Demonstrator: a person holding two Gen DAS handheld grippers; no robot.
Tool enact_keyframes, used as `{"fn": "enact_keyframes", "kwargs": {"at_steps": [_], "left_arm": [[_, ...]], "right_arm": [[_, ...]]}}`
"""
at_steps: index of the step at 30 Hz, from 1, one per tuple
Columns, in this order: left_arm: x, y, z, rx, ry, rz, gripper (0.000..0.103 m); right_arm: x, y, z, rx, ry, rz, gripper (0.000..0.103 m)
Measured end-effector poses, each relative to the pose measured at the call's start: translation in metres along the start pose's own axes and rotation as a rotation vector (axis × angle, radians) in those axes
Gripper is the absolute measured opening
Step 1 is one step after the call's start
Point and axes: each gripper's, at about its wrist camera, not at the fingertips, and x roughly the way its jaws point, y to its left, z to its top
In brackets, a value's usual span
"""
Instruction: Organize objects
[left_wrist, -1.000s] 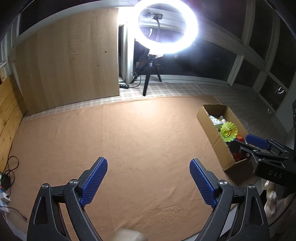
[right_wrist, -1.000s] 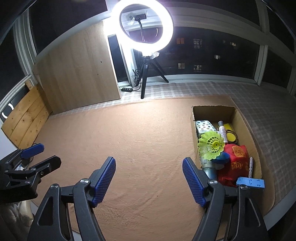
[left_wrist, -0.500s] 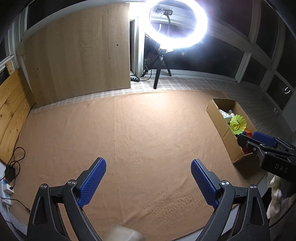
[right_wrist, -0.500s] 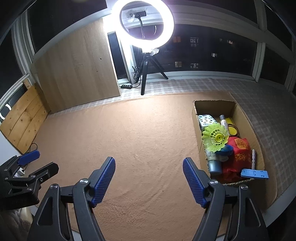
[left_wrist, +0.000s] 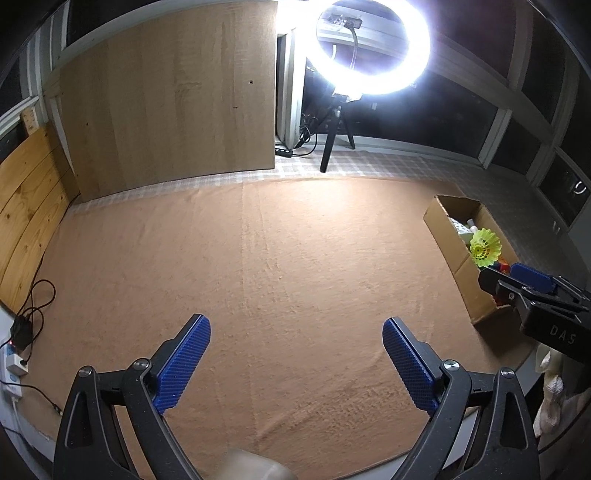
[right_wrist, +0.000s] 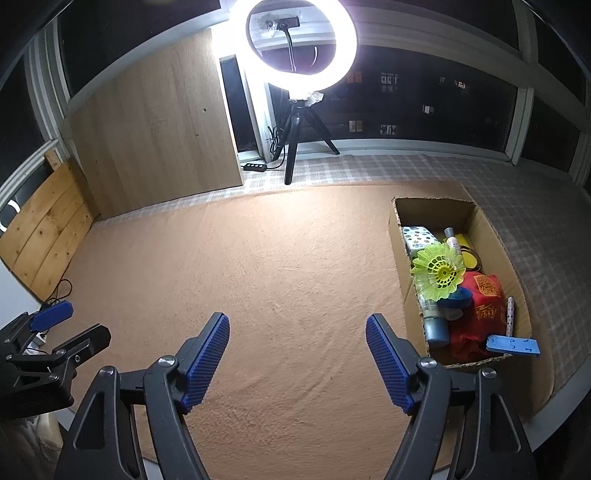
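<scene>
My left gripper (left_wrist: 295, 363) is spread with nothing between its pads, and so is my right gripper (right_wrist: 297, 363). A blurred pale shape (left_wrist: 255, 465) at 6 o'clock in the left view I can't identify. The box (right_wrist: 402, 236) sits at 3 o'clock on the carpet (right_wrist: 258, 258), its near end cut off behind the right gripper in the left view; the shuttlecock (right_wrist: 439, 271) lies on top inside. Since a second ago the left view has swung, pushing the box toward the edge.
</scene>
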Motion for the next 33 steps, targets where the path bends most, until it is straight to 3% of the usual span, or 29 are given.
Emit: {"fn": "enact_keyframes", "kwargs": {"at_steps": [33], "left_arm": [[0.0096,0.0034,0.0018,-0.014,0.017,-0.003,0.098]], "right_arm": [[0.0063,-0.0023,0.0040,-0.010,0.000,-0.059,0.074]]}}
